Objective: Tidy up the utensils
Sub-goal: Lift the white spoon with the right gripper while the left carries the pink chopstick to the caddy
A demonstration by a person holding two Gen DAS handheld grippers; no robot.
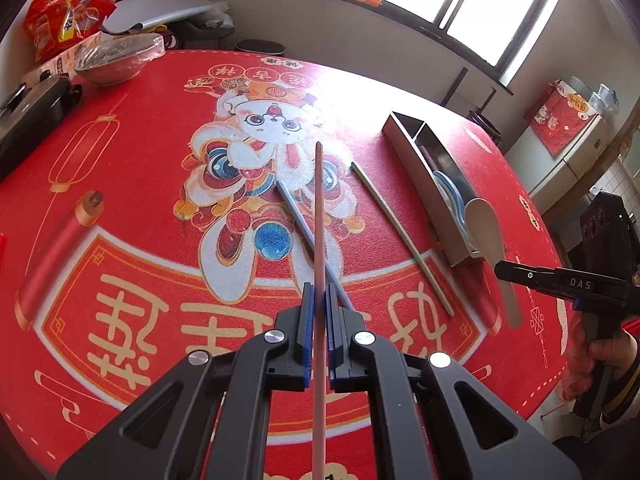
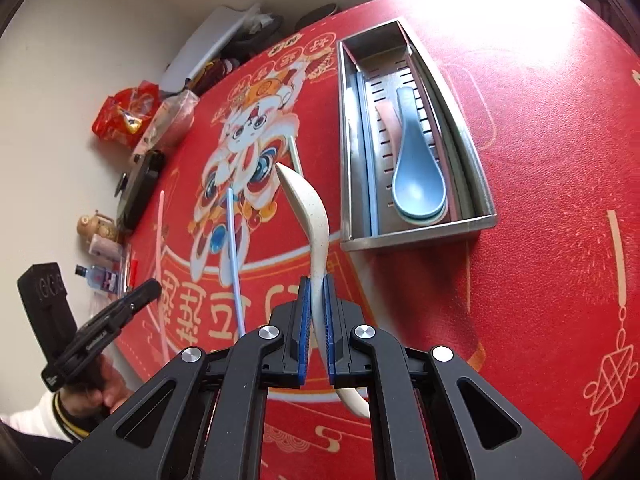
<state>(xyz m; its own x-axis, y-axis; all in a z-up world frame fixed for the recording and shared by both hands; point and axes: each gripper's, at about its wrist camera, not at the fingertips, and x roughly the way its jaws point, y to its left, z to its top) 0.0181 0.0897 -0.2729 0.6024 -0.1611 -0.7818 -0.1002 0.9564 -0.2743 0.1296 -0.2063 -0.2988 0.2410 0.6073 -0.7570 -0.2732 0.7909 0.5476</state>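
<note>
Red festive cloth (image 1: 120, 184) covers the table. Left gripper (image 1: 319, 300) clamps a pink chopstick (image 1: 319, 216) pointing to 12 o'clock. Right gripper (image 2: 316, 292) pinches a white spoon (image 2: 308, 208). At 1 o'clock in the right view, the steel tray (image 2: 416, 236) holds 2 blue spoons (image 2: 416, 168).

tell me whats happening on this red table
A person is sorting utensils with a hand-held claw in each hand. The left claw is shut on a pink chopstick, lifted off the red tablecloth. The right claw is shut on a white spoon. The steel tray already holds a blue spoon. A blue chopstick and a pale green one lie on the cloth.
</note>
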